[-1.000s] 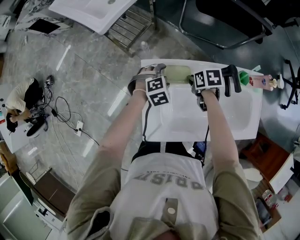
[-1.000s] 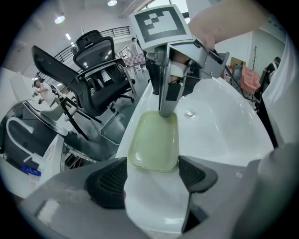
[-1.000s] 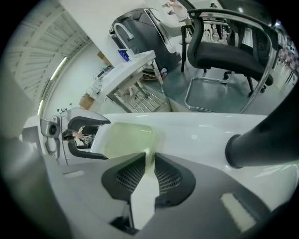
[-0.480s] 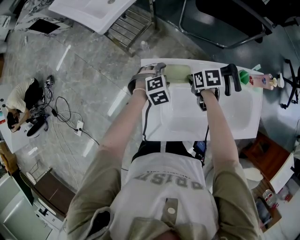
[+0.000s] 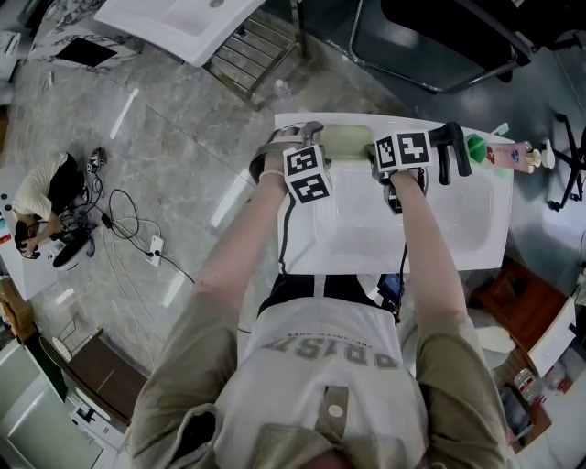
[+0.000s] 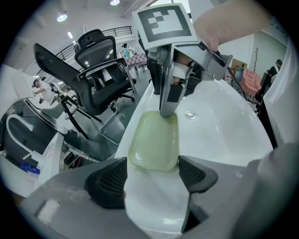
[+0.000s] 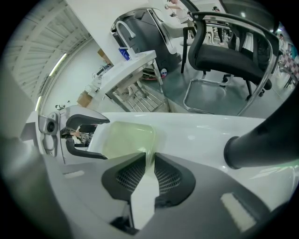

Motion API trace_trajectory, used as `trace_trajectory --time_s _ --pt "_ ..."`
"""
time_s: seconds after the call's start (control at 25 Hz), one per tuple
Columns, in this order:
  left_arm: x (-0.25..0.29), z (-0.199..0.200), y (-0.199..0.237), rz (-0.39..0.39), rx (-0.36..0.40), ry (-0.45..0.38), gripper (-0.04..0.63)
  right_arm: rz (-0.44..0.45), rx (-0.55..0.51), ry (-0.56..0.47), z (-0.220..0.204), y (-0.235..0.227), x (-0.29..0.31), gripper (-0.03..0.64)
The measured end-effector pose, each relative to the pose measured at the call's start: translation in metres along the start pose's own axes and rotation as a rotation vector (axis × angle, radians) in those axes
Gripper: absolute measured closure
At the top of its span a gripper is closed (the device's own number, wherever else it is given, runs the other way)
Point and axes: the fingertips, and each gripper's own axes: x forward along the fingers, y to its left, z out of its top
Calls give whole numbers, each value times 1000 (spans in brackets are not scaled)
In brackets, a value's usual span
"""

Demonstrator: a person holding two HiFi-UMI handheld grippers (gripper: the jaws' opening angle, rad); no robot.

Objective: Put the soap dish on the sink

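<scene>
A pale green soap dish (image 5: pixel 348 142) lies on the back rim of the white sink (image 5: pixel 458 220), left of the black faucet (image 5: pixel 450 151). My right gripper (image 5: pixel 377 154) is shut on the dish's right edge; in the right gripper view the rim of the dish (image 7: pixel 128 137) runs between its pads (image 7: pixel 150 165). My left gripper (image 5: pixel 316 139) stands open at the dish's other end. In the left gripper view its jaws (image 6: pixel 152 175) flank the near end of the dish (image 6: pixel 156 140), and I cannot see them pressing on it. The right gripper (image 6: pixel 168 109) pinches the far edge.
A green-capped bottle (image 5: pixel 476 148) and a pink-labelled bottle (image 5: pixel 508 158) stand on the rim right of the faucet. A black office chair (image 6: pixel 93 70) stands behind the sink. A second white basin on a rack (image 5: pixel 183 23) stands farther off on the marble floor.
</scene>
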Motion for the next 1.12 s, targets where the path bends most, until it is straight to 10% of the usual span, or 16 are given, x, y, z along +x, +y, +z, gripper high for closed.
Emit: trace_trajectory --time_s 1.12 --pt "-9 -4 5 13 -53 -27 232 49 33 -90 5 15 -6 465"
